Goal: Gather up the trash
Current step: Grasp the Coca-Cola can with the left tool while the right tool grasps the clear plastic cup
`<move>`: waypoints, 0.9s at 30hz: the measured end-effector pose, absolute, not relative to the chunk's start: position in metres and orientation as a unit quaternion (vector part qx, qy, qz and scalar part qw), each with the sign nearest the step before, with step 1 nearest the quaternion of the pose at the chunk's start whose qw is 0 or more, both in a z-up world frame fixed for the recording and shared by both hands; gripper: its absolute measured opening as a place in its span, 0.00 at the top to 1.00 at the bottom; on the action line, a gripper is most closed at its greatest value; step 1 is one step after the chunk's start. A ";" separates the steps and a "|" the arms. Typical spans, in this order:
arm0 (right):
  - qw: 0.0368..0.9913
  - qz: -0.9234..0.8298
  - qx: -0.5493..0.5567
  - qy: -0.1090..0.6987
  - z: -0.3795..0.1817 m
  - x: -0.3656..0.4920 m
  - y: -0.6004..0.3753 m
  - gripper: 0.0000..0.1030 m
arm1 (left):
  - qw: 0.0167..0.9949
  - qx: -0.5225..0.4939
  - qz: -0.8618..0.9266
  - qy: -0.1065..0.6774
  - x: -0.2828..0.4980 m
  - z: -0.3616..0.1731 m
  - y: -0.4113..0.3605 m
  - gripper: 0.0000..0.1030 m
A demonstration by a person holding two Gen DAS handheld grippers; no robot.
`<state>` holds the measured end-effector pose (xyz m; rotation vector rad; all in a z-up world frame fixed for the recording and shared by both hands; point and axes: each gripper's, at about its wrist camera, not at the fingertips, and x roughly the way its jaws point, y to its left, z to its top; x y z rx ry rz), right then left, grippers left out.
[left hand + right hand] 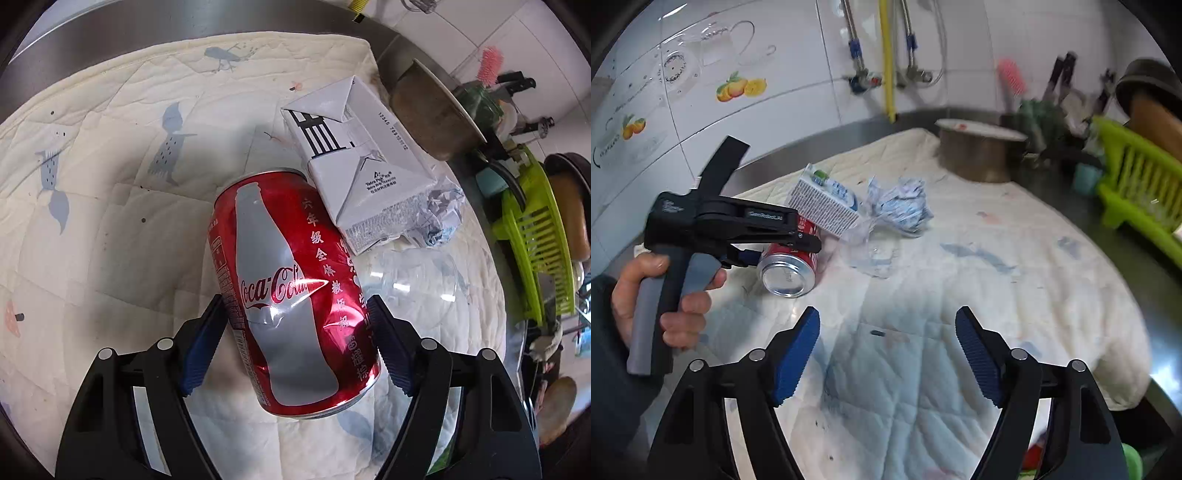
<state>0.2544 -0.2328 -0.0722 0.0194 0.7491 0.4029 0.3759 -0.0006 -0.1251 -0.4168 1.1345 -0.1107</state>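
Lying on its side on the quilt (110, 240), Coke can (291, 295) sits between left gripper (295, 339) pads, clamped; right gripper (886, 354) spread, empty.

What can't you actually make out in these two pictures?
- Coke can, left wrist view: whether the left claw pads press it or only flank it; the can covers the contact.
- Clear plastic bottle, left wrist view: its shape is hard to trace, since it is see-through and partly behind the can.
- Utensils, right wrist view: blurred.
- Carton, right wrist view: print too small.
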 end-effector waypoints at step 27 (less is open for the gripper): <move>0.850 0.297 0.053 0.431 -0.117 0.390 -0.182 0.21 | 0.850 -0.150 -0.084 0.499 0.324 -0.097 0.048 0.30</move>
